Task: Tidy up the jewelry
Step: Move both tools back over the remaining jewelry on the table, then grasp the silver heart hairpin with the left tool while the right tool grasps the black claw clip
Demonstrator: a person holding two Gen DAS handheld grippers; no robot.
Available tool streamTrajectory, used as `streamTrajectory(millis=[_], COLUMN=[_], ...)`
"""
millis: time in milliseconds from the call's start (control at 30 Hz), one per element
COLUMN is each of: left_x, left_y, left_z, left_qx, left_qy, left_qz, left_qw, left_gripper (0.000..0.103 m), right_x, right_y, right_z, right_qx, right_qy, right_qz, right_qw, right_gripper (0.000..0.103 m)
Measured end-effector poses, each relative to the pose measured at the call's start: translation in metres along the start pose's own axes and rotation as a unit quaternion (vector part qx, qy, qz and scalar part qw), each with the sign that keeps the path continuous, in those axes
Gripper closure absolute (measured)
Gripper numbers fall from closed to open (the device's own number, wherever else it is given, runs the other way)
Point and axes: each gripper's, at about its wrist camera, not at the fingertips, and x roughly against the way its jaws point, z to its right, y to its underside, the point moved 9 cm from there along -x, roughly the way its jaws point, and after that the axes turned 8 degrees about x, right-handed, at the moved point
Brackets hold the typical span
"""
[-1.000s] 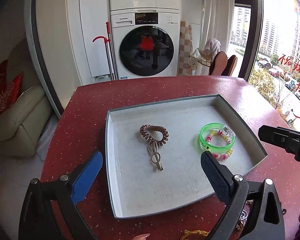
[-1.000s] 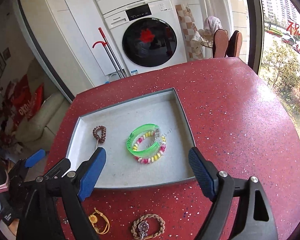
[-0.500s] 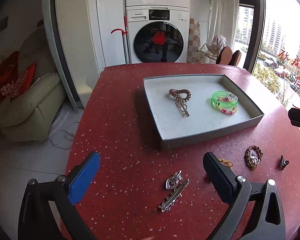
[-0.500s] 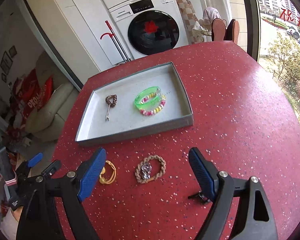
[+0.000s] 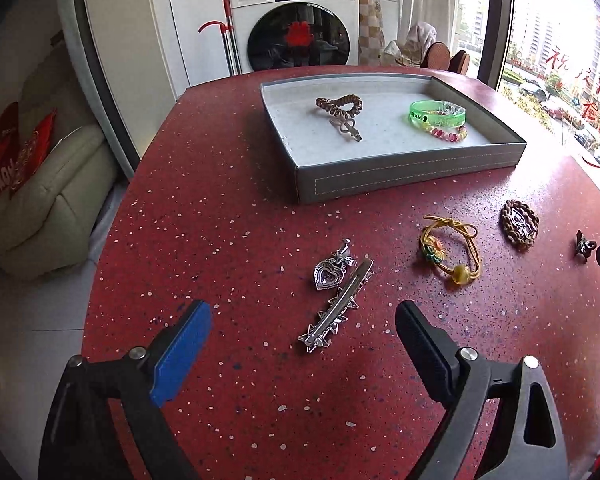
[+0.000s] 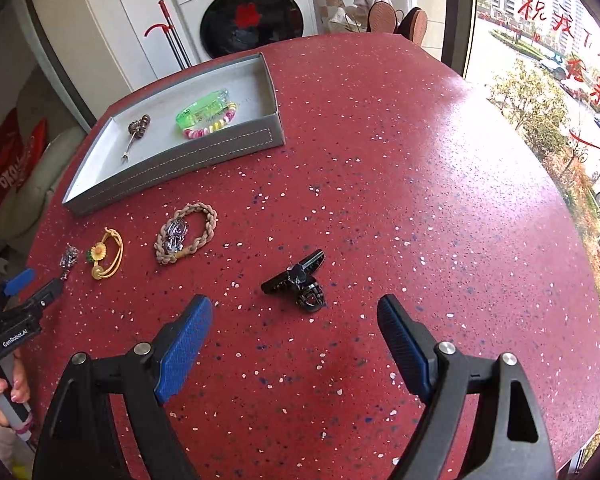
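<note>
A grey tray (image 5: 404, 182) (image 6: 188, 162) on the red table holds a brown coil hair tie (image 5: 339, 105), a metal clip (image 5: 346, 130), a green bangle (image 5: 437, 113) (image 6: 201, 109) and a bead bracelet (image 5: 449, 134). On the table in front of the tray lie a silver star hair clip (image 5: 337, 312), a heart pendant (image 5: 330, 272), a yellow hair tie (image 5: 452, 250) (image 6: 106, 254), a braided bracelet (image 5: 519, 224) (image 6: 186, 232) and a black claw clip (image 6: 300, 280) (image 5: 583, 244). My left gripper (image 5: 302, 350) is open above the star clip. My right gripper (image 6: 294, 344) is open just before the claw clip.
A washing machine (image 5: 296, 24) and a red-handled mop (image 5: 226, 36) stand behind the table. A cream sofa (image 5: 40, 200) is at the left. A window (image 6: 560, 60) runs along the right. The left gripper (image 6: 18, 320) shows at the right wrist view's left edge.
Both grippers have pulled back from over the tray toward the table's near side and dropped lower. The loose jewelry in front of the tray has come into view. Both stay open.
</note>
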Motion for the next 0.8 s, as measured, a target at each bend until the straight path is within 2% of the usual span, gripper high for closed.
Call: streamTrajectory(millis=[133,200,300,467,600,633,700,800], left_x=[-0.004,-0.008,-0.013,-0.012,-0.011,-0.011,-0.01,-0.008], left_y=[0.0,0.001,0.002,0.001,0.001,0.001,0.001,0.001], left_z=[0.002,0.006,0.01,0.017,0.021,0.022,0.022,0.021], left_qx=[0.003,0.0,-0.002,-0.006,-0.009,-0.009,-0.009,-0.002], left_qy=[0.0,0.003,0.002,0.012,0.018,0.018,0.02,0.029], left_qz=[-0.001,-0.01,-0.015,-0.013,-0.014,-0.013,-0.011,-0.009], left_qw=[1.0,0.9999,0.9999,0.9998,0.9997,0.9997,0.9997,0.9995], left_gripper=[0.001,0.014,0.017,0.032,0.053,0.054,0.063,0.066], right_x=[-0.009,-0.013,-0.02,-0.025,-0.025,-0.024,-0.024,-0.023], right_y=[-0.003,-0.004,-0.006,-0.008,-0.009,-0.009,-0.009,-0.007], right_z=[-0.005,-0.007,-0.008,-0.013,-0.016,-0.017,-0.018,-0.018], right_qx=[0.025,0.032,0.037,0.052,0.061,0.061,0.062,0.061], right_qy=[0.009,0.013,0.018,0.036,0.043,0.042,0.043,0.042], right_qz=[-0.005,-0.009,-0.012,-0.01,-0.006,-0.006,-0.005,-0.001], right_qw=[1.0,0.999,0.999,0.998,0.997,0.997,0.997,0.997], right_gripper=[0.02,0.024,0.03,0.042,0.061,0.064,0.063,0.064])
